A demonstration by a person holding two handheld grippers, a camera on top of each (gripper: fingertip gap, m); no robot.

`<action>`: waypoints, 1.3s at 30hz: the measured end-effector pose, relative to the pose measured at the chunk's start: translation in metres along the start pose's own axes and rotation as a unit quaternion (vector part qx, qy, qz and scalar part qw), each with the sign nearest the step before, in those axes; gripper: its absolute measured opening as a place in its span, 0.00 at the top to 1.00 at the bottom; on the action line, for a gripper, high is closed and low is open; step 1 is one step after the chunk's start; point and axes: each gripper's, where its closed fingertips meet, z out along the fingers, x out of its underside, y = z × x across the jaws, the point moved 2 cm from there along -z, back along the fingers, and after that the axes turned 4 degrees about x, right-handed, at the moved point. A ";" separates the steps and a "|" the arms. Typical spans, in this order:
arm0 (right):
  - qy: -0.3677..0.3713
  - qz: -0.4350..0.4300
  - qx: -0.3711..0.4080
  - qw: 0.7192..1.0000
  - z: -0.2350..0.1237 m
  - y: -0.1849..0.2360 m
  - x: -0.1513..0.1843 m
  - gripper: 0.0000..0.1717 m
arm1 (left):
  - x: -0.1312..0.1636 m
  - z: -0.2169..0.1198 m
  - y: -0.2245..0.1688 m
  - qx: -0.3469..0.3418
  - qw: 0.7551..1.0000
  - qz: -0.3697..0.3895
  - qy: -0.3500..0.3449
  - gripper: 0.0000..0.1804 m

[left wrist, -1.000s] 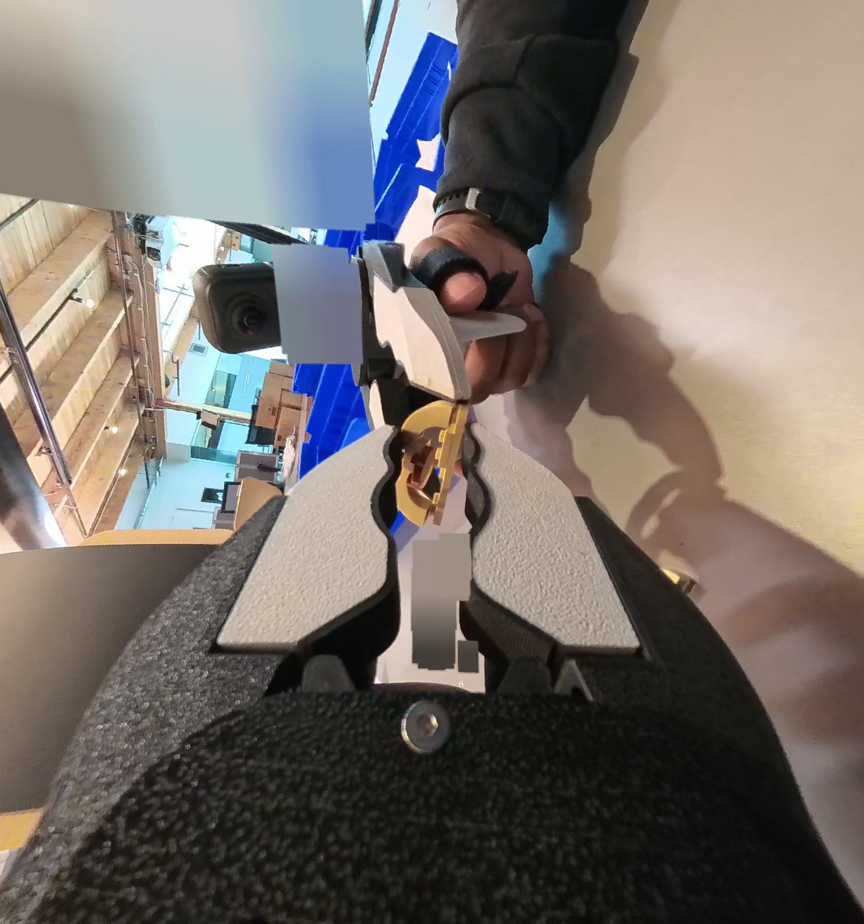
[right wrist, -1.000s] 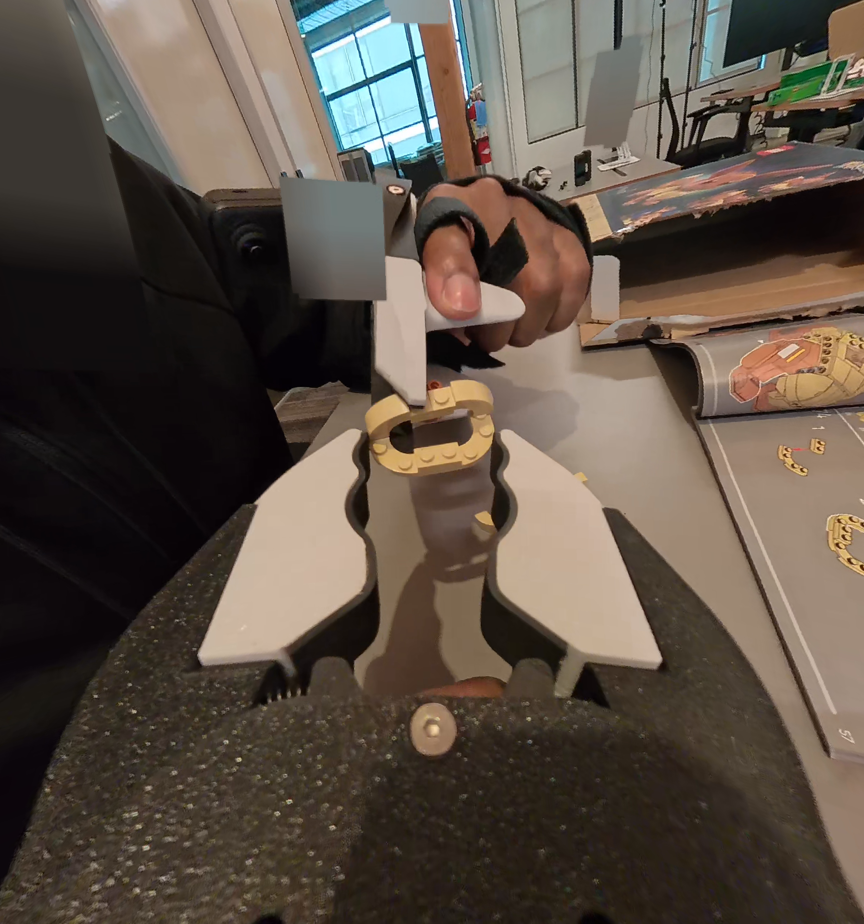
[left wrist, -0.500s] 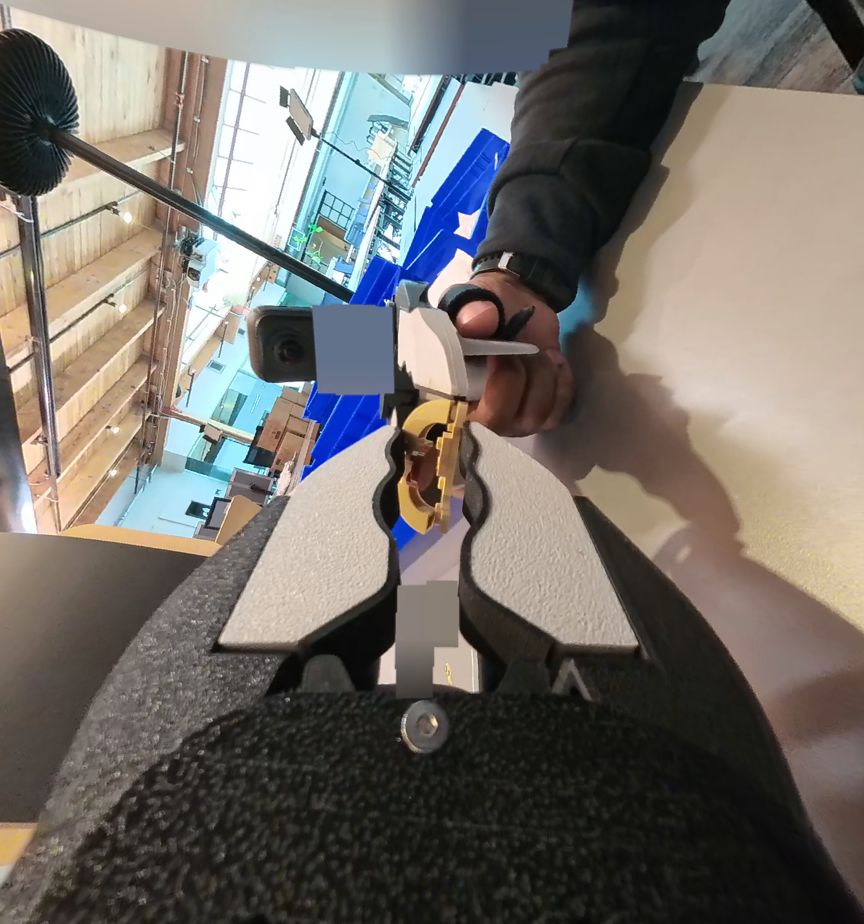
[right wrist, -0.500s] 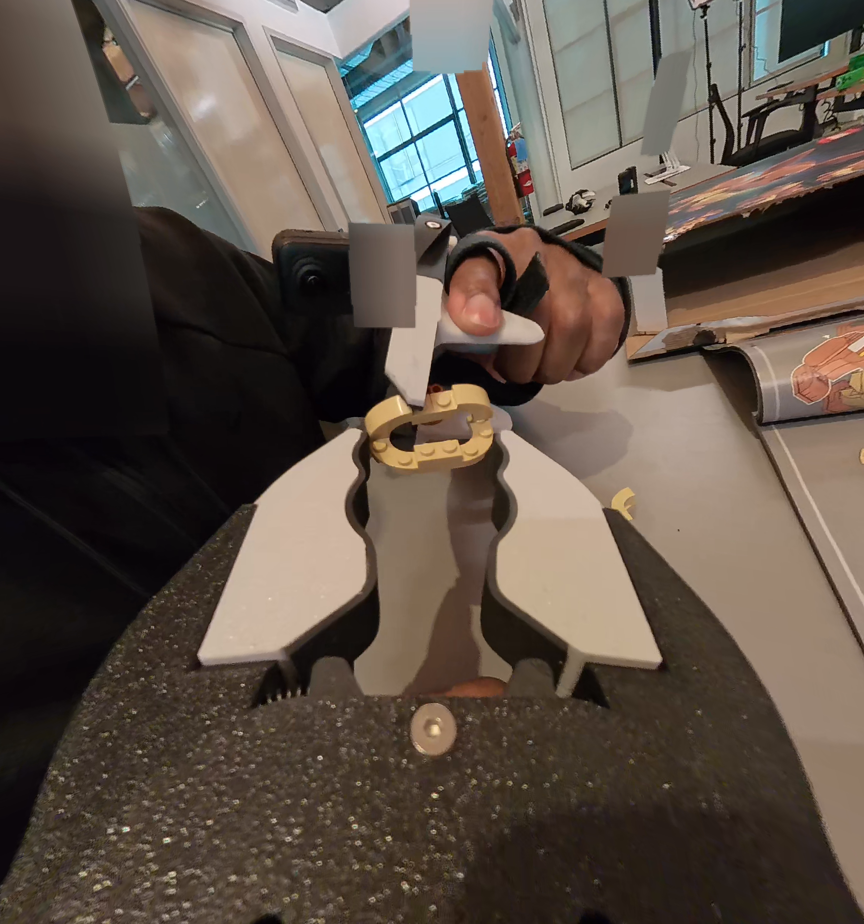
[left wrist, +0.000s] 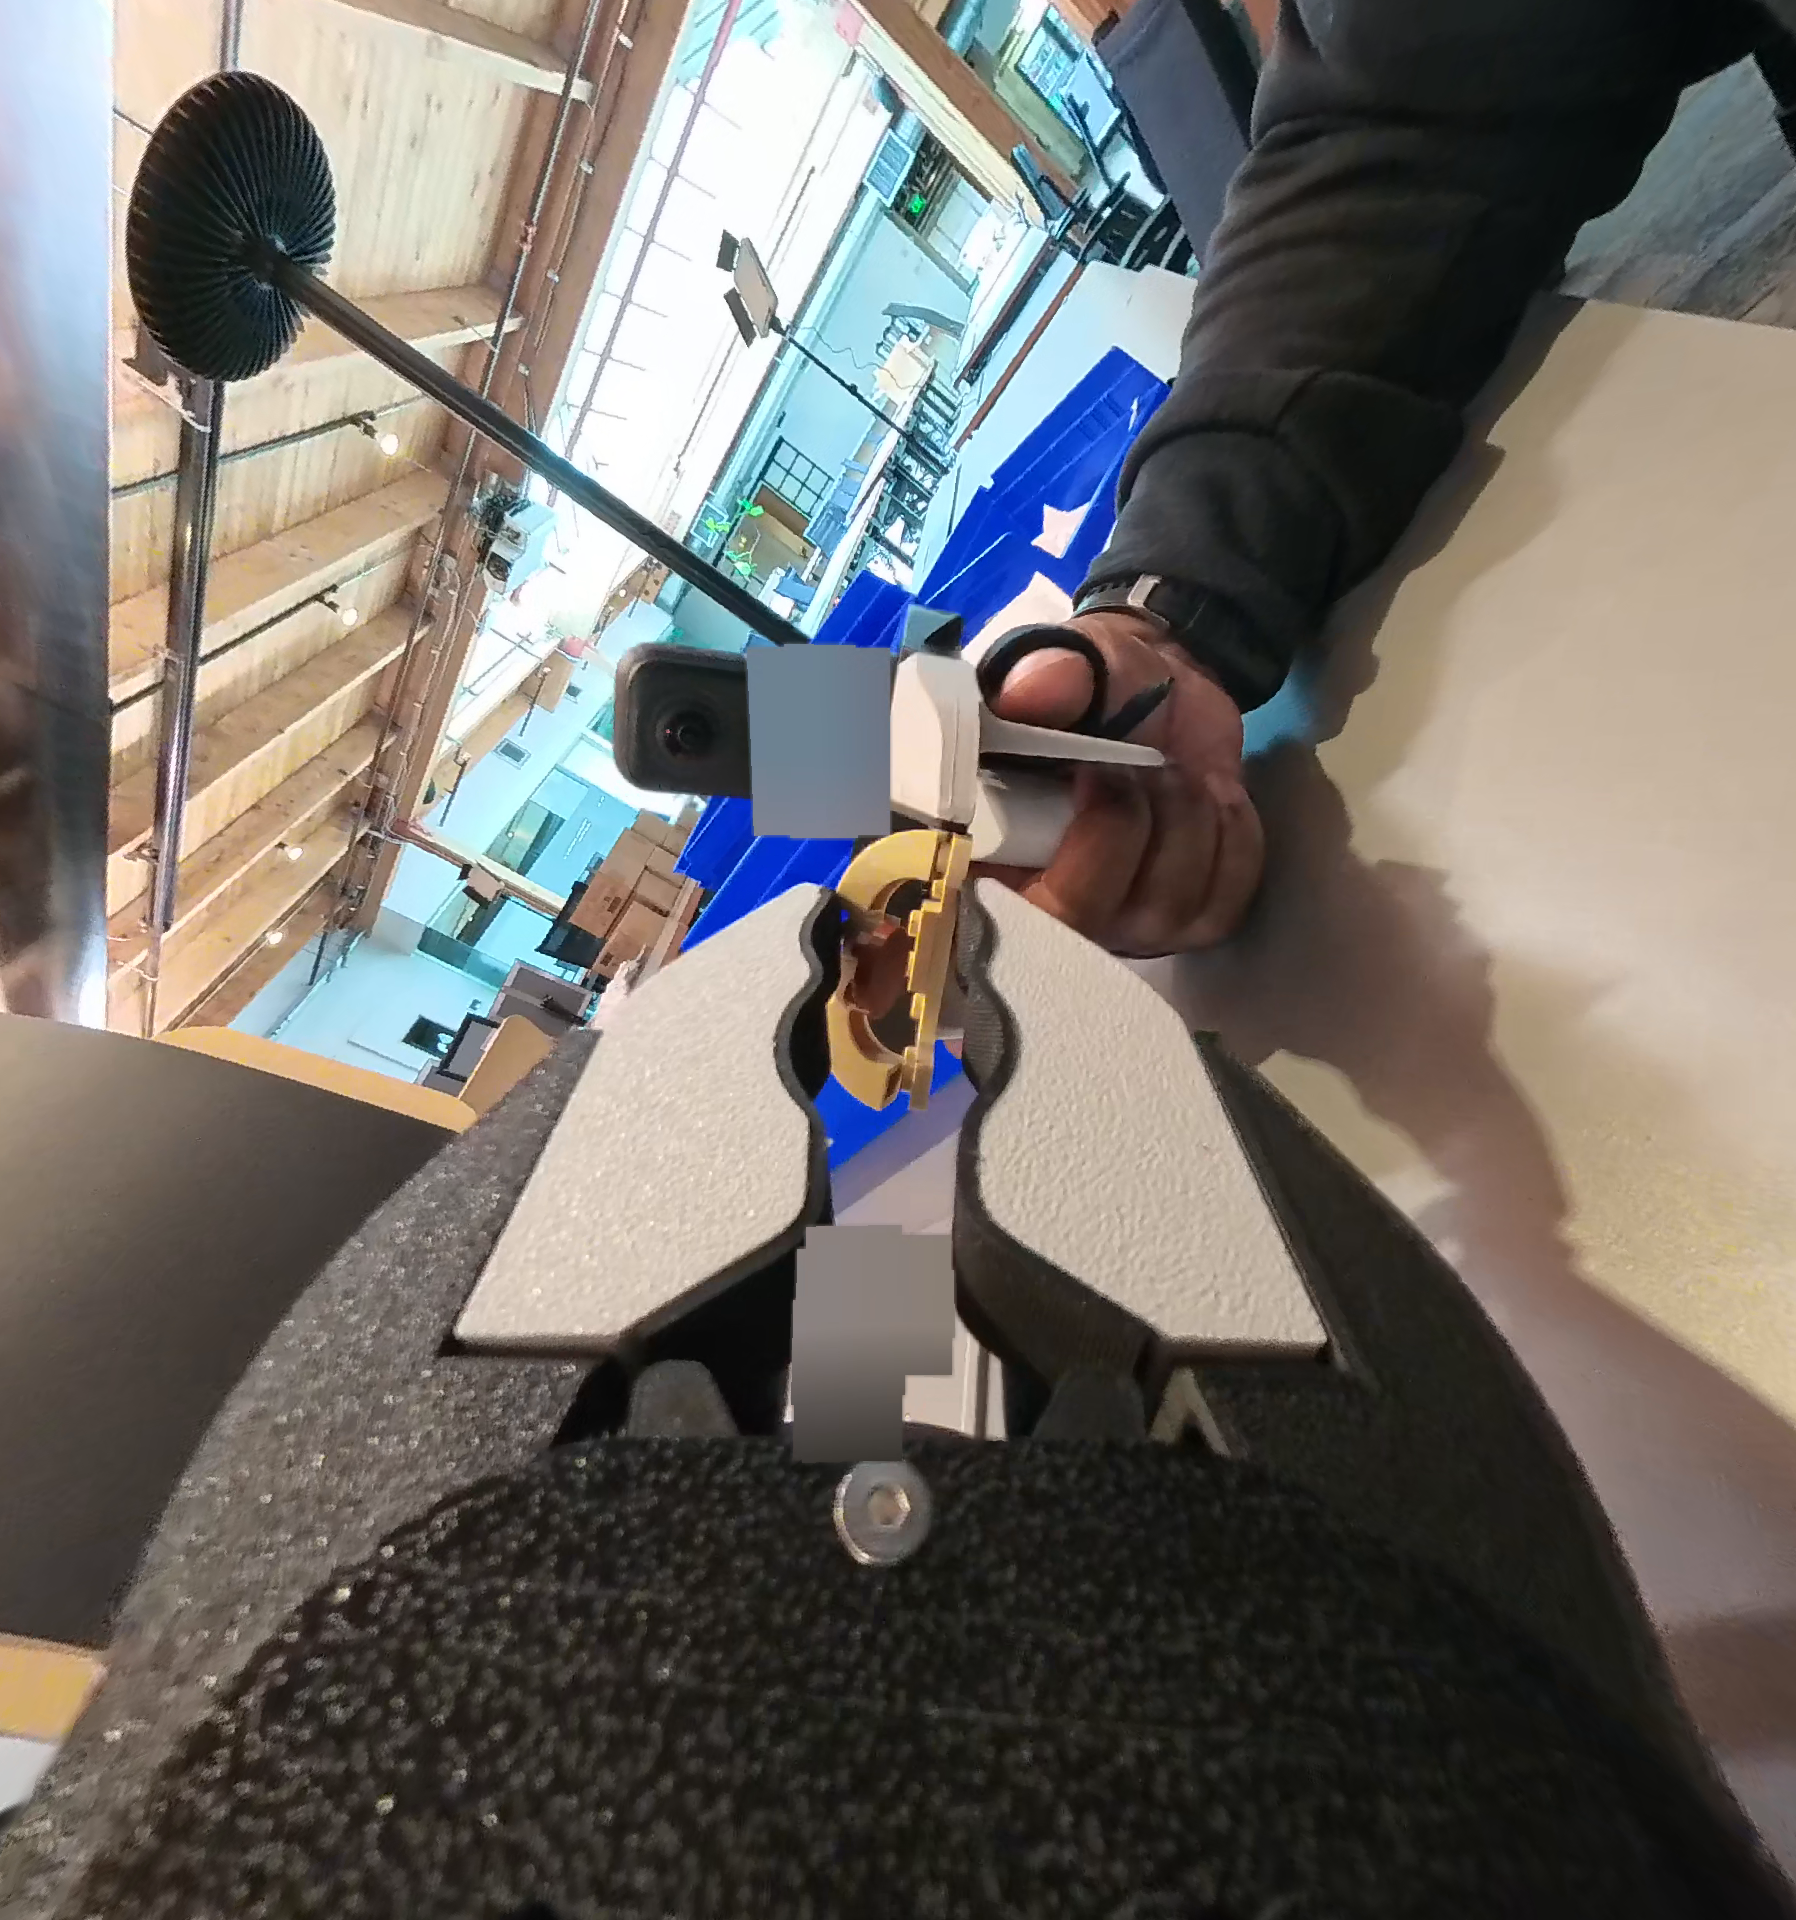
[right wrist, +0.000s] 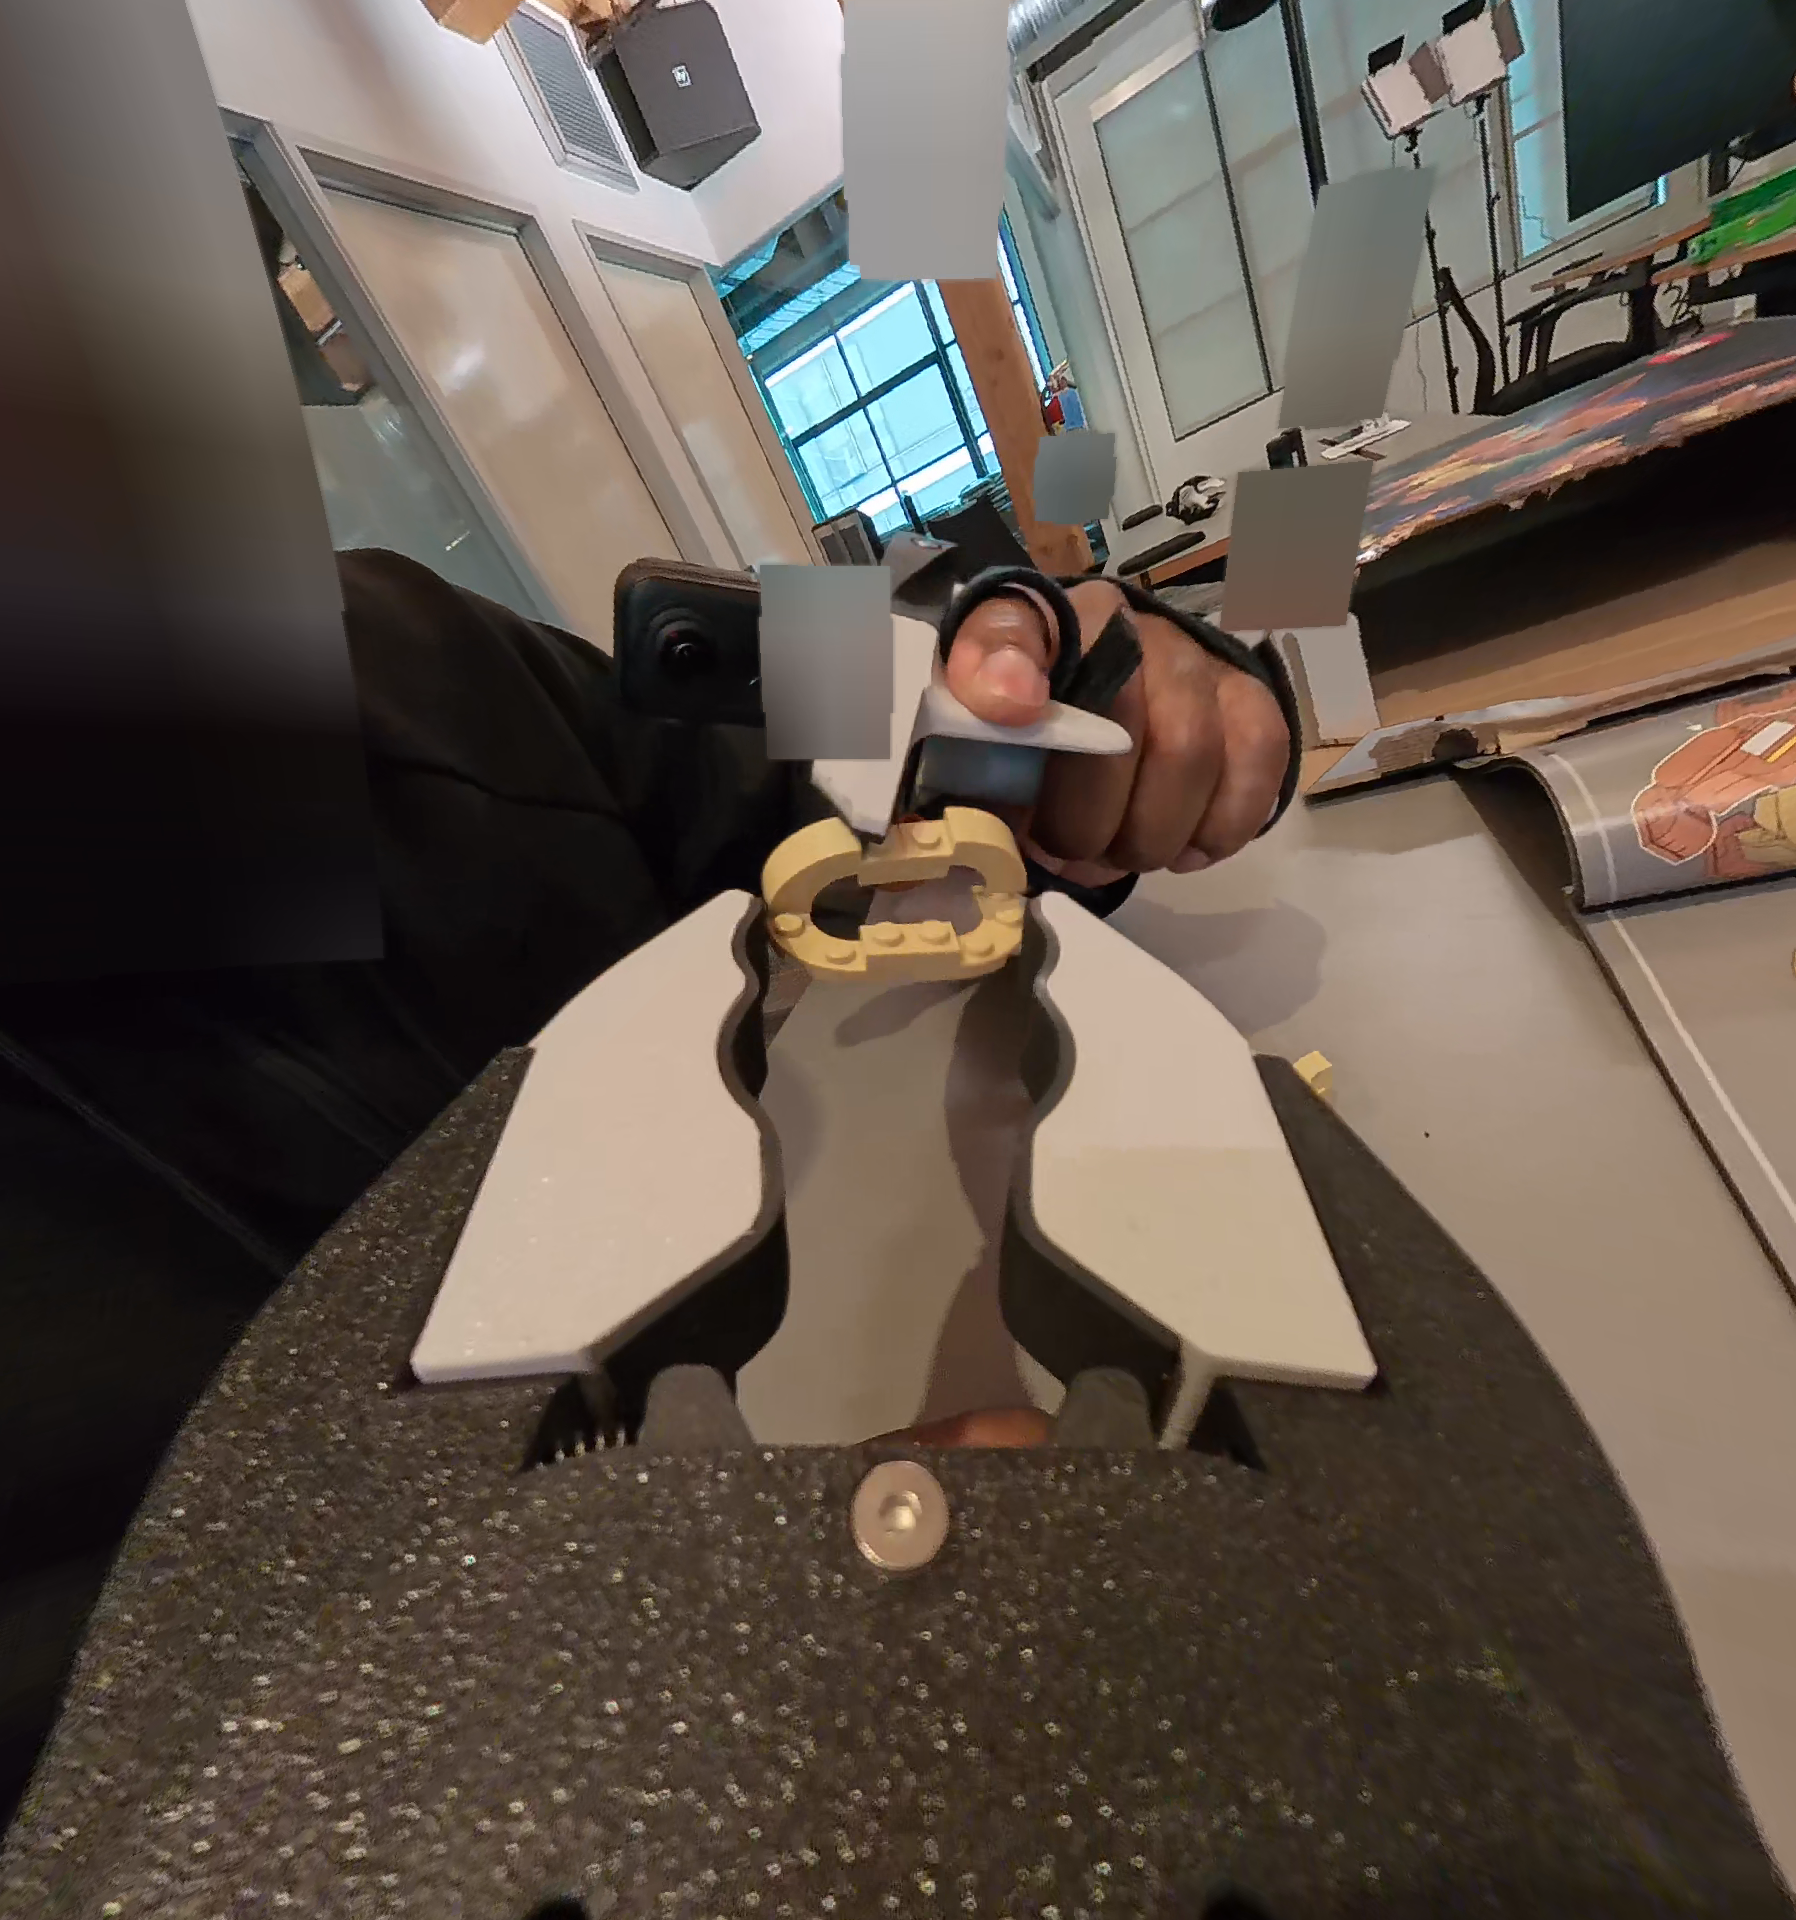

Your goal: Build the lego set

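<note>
Both views have tilted upward since before; the left gripper (left wrist: pixel 899 977) and right gripper (right wrist: pixel 894 914) stay clamped on the tan brick ring (right wrist: pixel 894 899), clear of the desk (right wrist: pixel 1445 1039).

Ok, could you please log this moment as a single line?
left claw: grips tan brick ring | right claw: grips same ring | held above grey table

Bright daylight from windows (right wrist: pixel 873 416), blown out in left wrist view. Hard shadows on table (left wrist: pixel 1600 727). Heavy fisheye bend at edges (mosaic patches overlaid). Slight motion blur near the fingertips.
</note>
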 end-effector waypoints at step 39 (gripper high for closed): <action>0.083 -0.375 0.258 0.886 -0.006 -0.009 -0.003 0.85 | 0.034 0.007 0.002 0.004 0.967 -0.249 0.051 0.88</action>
